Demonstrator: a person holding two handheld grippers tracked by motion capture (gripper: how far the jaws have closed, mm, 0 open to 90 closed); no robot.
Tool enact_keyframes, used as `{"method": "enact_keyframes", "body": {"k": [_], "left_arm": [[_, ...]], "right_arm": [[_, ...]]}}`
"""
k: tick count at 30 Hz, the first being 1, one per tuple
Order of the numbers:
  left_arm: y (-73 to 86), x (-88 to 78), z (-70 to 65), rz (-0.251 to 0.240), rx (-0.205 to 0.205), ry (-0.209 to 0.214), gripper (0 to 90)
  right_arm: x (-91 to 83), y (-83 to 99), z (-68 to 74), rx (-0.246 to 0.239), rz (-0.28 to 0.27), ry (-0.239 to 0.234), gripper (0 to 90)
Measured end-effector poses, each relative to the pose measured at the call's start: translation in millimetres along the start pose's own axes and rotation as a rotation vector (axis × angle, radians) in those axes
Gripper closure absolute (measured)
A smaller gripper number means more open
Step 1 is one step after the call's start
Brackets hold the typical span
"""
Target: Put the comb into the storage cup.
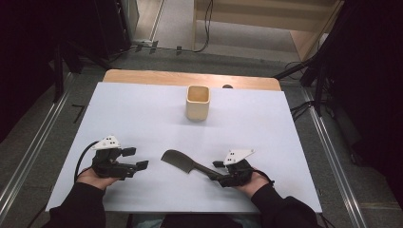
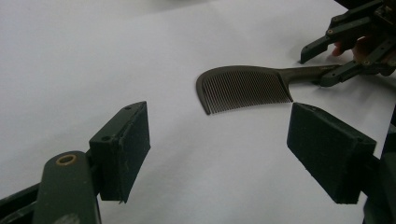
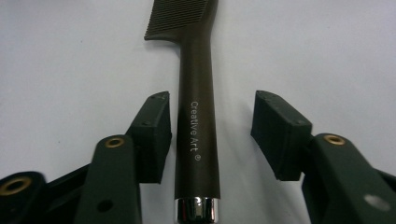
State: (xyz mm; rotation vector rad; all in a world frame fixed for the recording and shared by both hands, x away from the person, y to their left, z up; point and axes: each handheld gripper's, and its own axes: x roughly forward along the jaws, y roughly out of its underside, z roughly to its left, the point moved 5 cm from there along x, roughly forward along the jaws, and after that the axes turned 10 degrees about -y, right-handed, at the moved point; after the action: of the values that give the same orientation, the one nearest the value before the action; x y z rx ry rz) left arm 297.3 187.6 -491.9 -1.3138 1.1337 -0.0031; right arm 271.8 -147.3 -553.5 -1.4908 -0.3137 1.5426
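Comb lay on the bench, handle running straight between my right claw's half-closed jaws, left pad touching, right apart; my left claw stood wide, farther off.

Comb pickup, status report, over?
Right hand-held gripper straddles comb handle, pads not yet pressing. Left hand-held gripper open, apart. Cup well clear.

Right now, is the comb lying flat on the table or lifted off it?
Lying flat: the comb rests on the white table, its handle between the right gripper's jaws, with a gap at one pad.
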Motion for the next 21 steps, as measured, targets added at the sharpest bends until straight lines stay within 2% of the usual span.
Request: {"method": "enact_keyframes", "body": {"k": [5,7,8,10,12,21], "left_arm": [[0.0,0.3,0.0,0.002,0.003,0.002,22.0],[0.0,0.4,0.0,0.001,0.001,0.001,22.0],[0.0,0.4,0.0,0.001,0.001,0.001,22.0],[0.0,0.3,0.1,0.002,0.002,0.001,22.0],[0.0,0.4,0.0,0.002,0.002,0.0,22.0],[-0.2,0.6,0.1,0.001,0.0,0.0,22.0]], "right_arm": [[-0.5,0.5,2.5,-0.003,0.011,-0.002,55.5],[-0.2,1.3,3.6,-0.023,0.009,0.007,61.6],[-0.2,1.3,3.6,-0.023,0.009,0.007,61.6],[0.0,1.7,5.0,-0.02,0.011,0.018,68.0],[0.6,2.0,5.1,-0.027,0.007,0.01,69.0],[0.8,0.2,4.8,0.005,0.018,-0.003,70.0]]}}
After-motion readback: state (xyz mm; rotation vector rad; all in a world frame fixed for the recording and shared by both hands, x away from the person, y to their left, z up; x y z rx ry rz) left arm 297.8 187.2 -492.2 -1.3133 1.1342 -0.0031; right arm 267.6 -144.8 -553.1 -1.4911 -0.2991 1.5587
